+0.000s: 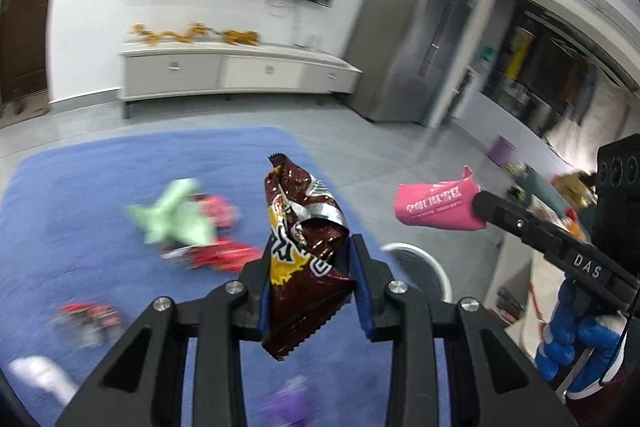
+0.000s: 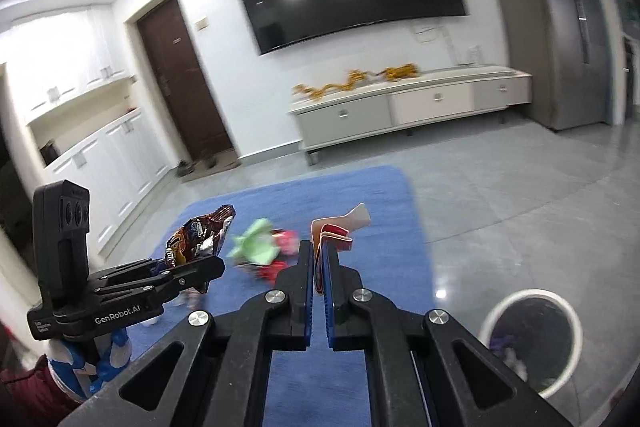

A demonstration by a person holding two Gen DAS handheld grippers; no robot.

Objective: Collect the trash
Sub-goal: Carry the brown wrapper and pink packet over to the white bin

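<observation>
The left gripper (image 1: 308, 267) pinches a crinkled brown foil snack bag (image 1: 302, 247) mid-body and the right gripper (image 2: 320, 267) clamps a flattened pink wrapper (image 2: 334, 239), both light, limp and slippery, with the white-rimmed bin (image 2: 532, 343) at four o'clock.

Left tool (image 1: 310, 263) and right tool (image 2: 319, 259) both raised, side by side, jaws seemingly clamped.

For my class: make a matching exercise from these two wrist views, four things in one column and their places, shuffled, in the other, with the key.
Things:
1. brown snack bag
2. pink wrapper
3. green wrapper
4. white bin

Places:
A. on the blue rug
B. in the right gripper
C. on the grey floor
D. in the left gripper

Pairs: 1-D, 2-B, 3-A, 4-C
</observation>
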